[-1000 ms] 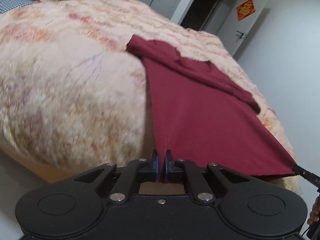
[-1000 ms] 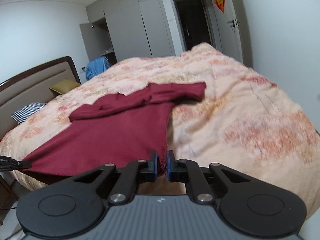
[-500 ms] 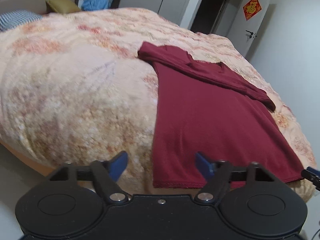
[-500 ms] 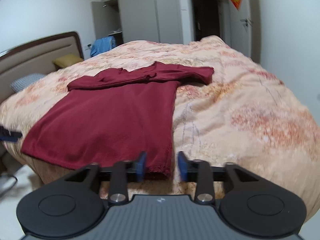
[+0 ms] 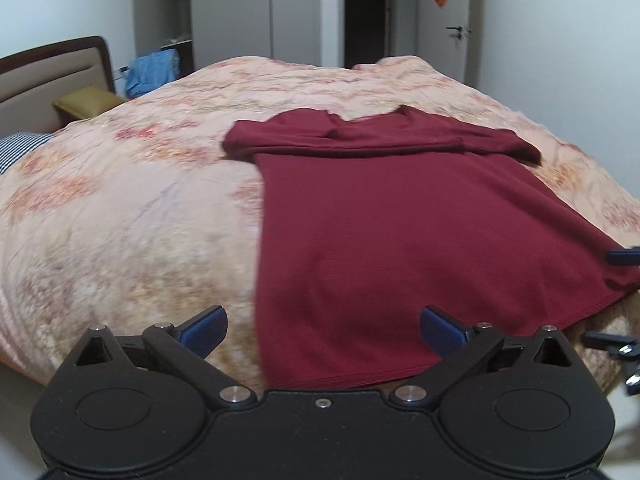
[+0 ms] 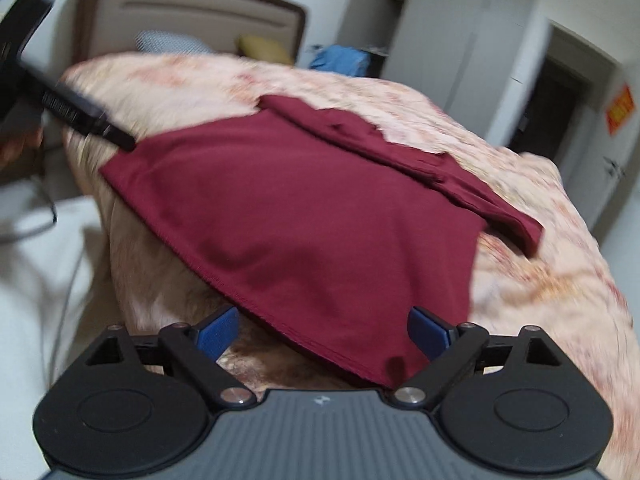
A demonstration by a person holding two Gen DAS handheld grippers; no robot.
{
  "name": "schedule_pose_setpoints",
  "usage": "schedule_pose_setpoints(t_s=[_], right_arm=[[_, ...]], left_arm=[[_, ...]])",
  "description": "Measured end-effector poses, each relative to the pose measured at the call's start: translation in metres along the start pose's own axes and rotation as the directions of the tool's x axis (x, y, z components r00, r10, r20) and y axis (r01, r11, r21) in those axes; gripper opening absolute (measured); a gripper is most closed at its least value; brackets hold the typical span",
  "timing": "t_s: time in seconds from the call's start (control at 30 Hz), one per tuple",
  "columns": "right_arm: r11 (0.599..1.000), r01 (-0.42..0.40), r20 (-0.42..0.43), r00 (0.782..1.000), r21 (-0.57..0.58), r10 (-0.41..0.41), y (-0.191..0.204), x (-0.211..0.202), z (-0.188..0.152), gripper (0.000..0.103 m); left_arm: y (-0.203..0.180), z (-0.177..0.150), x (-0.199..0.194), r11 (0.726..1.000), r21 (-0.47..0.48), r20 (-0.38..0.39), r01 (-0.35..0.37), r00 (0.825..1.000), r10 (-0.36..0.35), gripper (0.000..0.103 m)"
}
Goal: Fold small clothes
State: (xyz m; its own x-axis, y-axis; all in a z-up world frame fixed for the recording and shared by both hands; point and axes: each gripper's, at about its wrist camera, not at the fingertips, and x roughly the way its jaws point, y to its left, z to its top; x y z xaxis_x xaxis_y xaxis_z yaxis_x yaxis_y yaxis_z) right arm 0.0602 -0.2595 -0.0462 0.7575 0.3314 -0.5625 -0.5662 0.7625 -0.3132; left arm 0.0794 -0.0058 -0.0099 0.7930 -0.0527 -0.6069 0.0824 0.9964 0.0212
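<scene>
A dark red shirt (image 5: 400, 216) lies flat on the bed, its sleeves folded across the top and its hem at the near edge. My left gripper (image 5: 322, 326) hovers over the hem's left corner, jaws opening wide, pads clear of the cloth. In the right wrist view the same shirt (image 6: 312, 216) spreads out ahead. My right gripper (image 6: 324, 330) hangs above the hem's right corner, jaws opening, cloth lying below the gap but not pinched. The left gripper's dark finger (image 6: 80, 120) shows at that view's upper left. A blue fingertip (image 5: 622, 257) of the right gripper shows at the left view's right edge.
The bed carries a peach floral quilt (image 5: 120, 208). At its head stand a brown headboard (image 5: 52, 76), a striped pillow (image 5: 20, 148) and an olive cushion (image 5: 86, 102). Blue clothing (image 5: 154, 72) lies by grey wardrobes. A dark doorway (image 5: 366, 16) is behind. Pale floor (image 6: 44, 264) lies beside the bed.
Both grippers were shut on the shirt's hem corners a second ago; they have let go and opened wide. The hem has dropped onto the bed. Both wrists rolled and shifted sideways.
</scene>
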Motion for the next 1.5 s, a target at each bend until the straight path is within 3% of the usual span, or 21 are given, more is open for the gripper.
schedule_pose_setpoints(t_s=[0.2, 0.3, 0.4, 0.47, 0.53, 0.57, 0.77, 0.97, 1.3, 1.5], right_arm=[[0.969, 0.087, -0.034, 0.995, -0.230, -0.097, 0.032, 0.024, -0.008, 0.092], [0.943, 0.159, -0.002, 0.986, -0.291, -0.166, 0.042, 0.033, -0.014, 0.087], [0.933, 0.182, 0.048, 0.983, -0.312, -0.176, 0.047, 0.034, -0.014, 0.064], [0.937, 0.159, 0.076, 0.987, -0.310, -0.142, 0.047, 0.029, -0.011, 0.036], [0.949, 0.119, 0.103, 0.990, -0.292, -0.093, 0.044, 0.021, -0.007, 0.021], [0.958, 0.093, 0.107, 0.992, -0.270, -0.066, 0.041, 0.016, -0.005, 0.019], [0.996, -0.057, 0.108, 0.992, -0.063, 0.063, 0.005, 0.000, 0.021, 0.016], [0.965, -0.192, 0.148, 0.975, 0.178, 0.166, -0.038, -0.006, 0.041, 0.016], [0.949, -0.210, 0.177, 0.969, 0.235, 0.171, -0.060, -0.013, 0.046, 0.016], [0.951, -0.207, 0.168, 0.971, 0.231, 0.171, -0.057, -0.012, 0.046, 0.016]], left_arm=[[-0.019, 0.003, 0.012, 0.999, 0.025, -0.041, 0.043, 0.998, -0.042, 0.102], [-0.024, 0.003, 0.015, 0.998, 0.036, -0.057, 0.055, 0.997, -0.053, 0.102], [-0.027, 0.002, 0.013, 0.996, 0.069, -0.042, 0.060, 0.997, -0.057, 0.102], [-0.030, -0.001, 0.007, 0.991, 0.108, -0.010, 0.072, 0.997, -0.072, 0.102], [-0.034, -0.006, 0.002, 0.985, 0.151, 0.018, 0.089, 0.996, -0.093, 0.102], [-0.038, -0.010, 0.000, 0.981, 0.171, 0.027, 0.096, 0.994, -0.102, 0.102], [-0.070, -0.027, 0.002, 0.948, 0.307, 0.059, 0.088, 0.992, -0.111, 0.102], [-0.098, -0.029, 0.020, 0.933, 0.359, 0.097, 0.022, 0.993, -0.061, 0.102], [-0.079, -0.019, 0.029, 0.962, 0.272, 0.091, -0.014, 0.996, -0.011, 0.102], [-0.065, -0.019, 0.030, 0.965, 0.255, 0.069, -0.065, 0.996, 0.049, 0.102]])
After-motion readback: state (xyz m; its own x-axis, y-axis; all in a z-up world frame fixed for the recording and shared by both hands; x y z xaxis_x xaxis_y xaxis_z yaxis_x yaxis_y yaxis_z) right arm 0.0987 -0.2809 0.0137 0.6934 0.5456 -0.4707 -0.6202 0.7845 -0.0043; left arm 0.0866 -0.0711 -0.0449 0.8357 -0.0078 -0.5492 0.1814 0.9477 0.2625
